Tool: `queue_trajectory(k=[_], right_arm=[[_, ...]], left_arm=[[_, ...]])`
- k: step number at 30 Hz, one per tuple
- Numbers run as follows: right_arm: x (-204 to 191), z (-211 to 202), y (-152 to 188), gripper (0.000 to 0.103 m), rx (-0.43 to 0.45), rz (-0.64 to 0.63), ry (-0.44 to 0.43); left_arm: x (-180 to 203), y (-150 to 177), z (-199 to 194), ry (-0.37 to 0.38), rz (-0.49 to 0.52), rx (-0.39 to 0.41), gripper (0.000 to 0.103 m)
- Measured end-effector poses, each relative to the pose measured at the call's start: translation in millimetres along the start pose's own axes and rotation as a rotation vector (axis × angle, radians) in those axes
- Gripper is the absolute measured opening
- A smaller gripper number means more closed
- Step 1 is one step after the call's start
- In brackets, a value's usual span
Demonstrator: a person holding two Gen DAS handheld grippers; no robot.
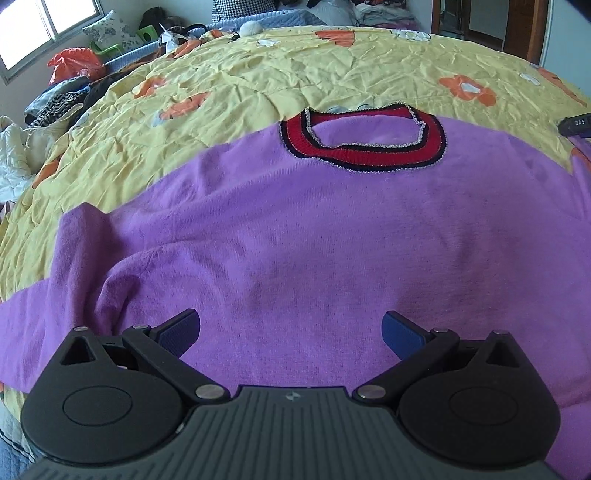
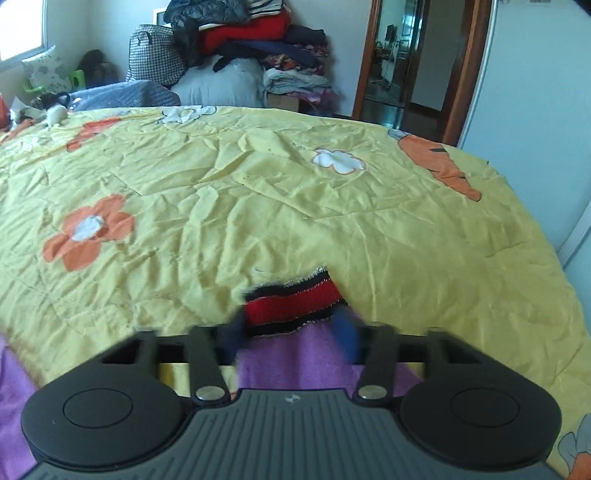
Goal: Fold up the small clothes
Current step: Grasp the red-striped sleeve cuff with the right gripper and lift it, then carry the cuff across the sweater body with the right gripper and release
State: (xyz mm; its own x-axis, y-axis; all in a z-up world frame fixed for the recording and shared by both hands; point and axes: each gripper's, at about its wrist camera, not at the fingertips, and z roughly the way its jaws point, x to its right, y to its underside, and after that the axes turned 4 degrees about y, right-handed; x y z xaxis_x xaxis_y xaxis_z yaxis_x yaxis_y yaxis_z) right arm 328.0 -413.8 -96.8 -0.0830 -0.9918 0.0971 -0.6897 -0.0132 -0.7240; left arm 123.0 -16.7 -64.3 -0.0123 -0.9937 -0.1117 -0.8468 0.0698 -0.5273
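A purple sweater (image 1: 314,229) with a red and black knit collar (image 1: 362,146) lies spread on a yellow flowered bedspread (image 1: 240,74). My left gripper (image 1: 291,332) is wide open and empty, low over the sweater's body. Its left sleeve (image 1: 74,266) is bunched beside that gripper. In the right wrist view my right gripper (image 2: 291,332) sits at the sweater's red and black cuff (image 2: 291,302), its blue fingers (image 2: 345,334) partly closed on either side of the cuff and blurred. The right gripper's tip also shows at the left wrist view's right edge (image 1: 576,125).
The bedspread (image 2: 258,192) stretches wide beyond the sweater. Piles of clothes and bags (image 2: 240,55) stand behind the bed. A doorway (image 2: 406,66) is at the back right, a window (image 1: 40,29) at the back left. Clutter (image 1: 62,92) lines the bed's left side.
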Motion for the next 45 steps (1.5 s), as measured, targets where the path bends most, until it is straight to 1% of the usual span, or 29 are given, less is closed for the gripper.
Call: queue_trajectory(k=[1,2,3,6,11,14,17,21,25,28,30,33,35,37,40,41,43,45], right_arm=[[-0.4,0.0,-1.6,0.010,0.001,-0.003,0.014],[0.0,-0.8,-1.9,0.008,0.001,-0.003,0.015],[2.4,-1.9,-1.7,0.007,0.000,0.013,-0.003],[12.9,-8.3,-1.0,0.006,0.016,0.055,-0.032],[44.3,-39.3,-0.1,0.005,0.065,0.141,-0.068],[64.1,-70.5,-6.9,0.005,0.107,0.175,-0.097],[78.2,-111.4,-22.8,0.005,0.177,0.163,-0.089],[102.6,-170.6,-44.1,0.005,0.280,0.159,-0.040],[133.7,-220.1,-60.3,0.005,0.355,0.175,0.017],[148.9,-248.9,-65.4,0.005,0.394,0.206,0.008],[146.4,-259.0,-63.7,0.005,0.411,0.231,-0.046],[116.5,-260.0,-56.2,0.005,0.419,0.256,-0.160],[84.5,-251.0,-51.0,0.006,0.406,0.283,-0.274],[40.6,-237.5,-45.4,0.006,0.389,0.309,-0.398],[-48.0,-215.4,-34.1,0.006,0.340,0.289,-0.575],[-80.7,-207.6,-29.4,0.006,0.309,0.274,-0.633],[-143.6,-194.6,-18.4,0.006,0.257,0.240,-0.721],[-197.7,-181.7,-7.3,0.006,0.190,0.213,-0.795]], left_arm=[[0.2,-0.4,-0.5,-0.006,-0.003,-0.002,0.103],[0.1,-0.5,-1.7,-0.008,-0.005,-0.001,0.103],[0.1,-1.2,-2.6,-0.006,-0.003,0.001,0.103],[-1.6,-0.9,-5.4,-0.013,-0.002,0.002,0.103],[-9.9,2.9,-10.8,-0.006,-0.015,-0.001,0.103],[-12.7,6.3,-15.5,-0.007,-0.013,0.009,0.103],[-13.6,10.2,-19.0,-0.004,-0.006,0.010,0.103],[-15.0,16.0,-26.7,-0.005,0.004,0.023,0.103],[-18.7,19.5,-34.2,-0.011,0.003,0.039,0.103],[-22.8,21.5,-39.6,-0.009,-0.001,0.051,0.103],[-25.4,23.0,-42.6,-0.009,0.003,0.056,0.103],[-32.1,25.9,-48.1,-0.025,0.002,0.069,0.103],[-39.9,27.6,-52.6,-0.034,0.005,0.075,0.103],[-50.0,30.2,-58.3,-0.056,0.002,0.089,0.103],[-70.7,35.1,-65.7,-0.096,-0.021,0.102,0.103],[-78.7,36.9,-67.6,-0.109,-0.032,0.101,0.103],[-96.7,41.0,-71.4,-0.135,-0.057,0.099,0.103],[-113.2,44.1,-73.7,-0.158,-0.079,0.092,0.103]])
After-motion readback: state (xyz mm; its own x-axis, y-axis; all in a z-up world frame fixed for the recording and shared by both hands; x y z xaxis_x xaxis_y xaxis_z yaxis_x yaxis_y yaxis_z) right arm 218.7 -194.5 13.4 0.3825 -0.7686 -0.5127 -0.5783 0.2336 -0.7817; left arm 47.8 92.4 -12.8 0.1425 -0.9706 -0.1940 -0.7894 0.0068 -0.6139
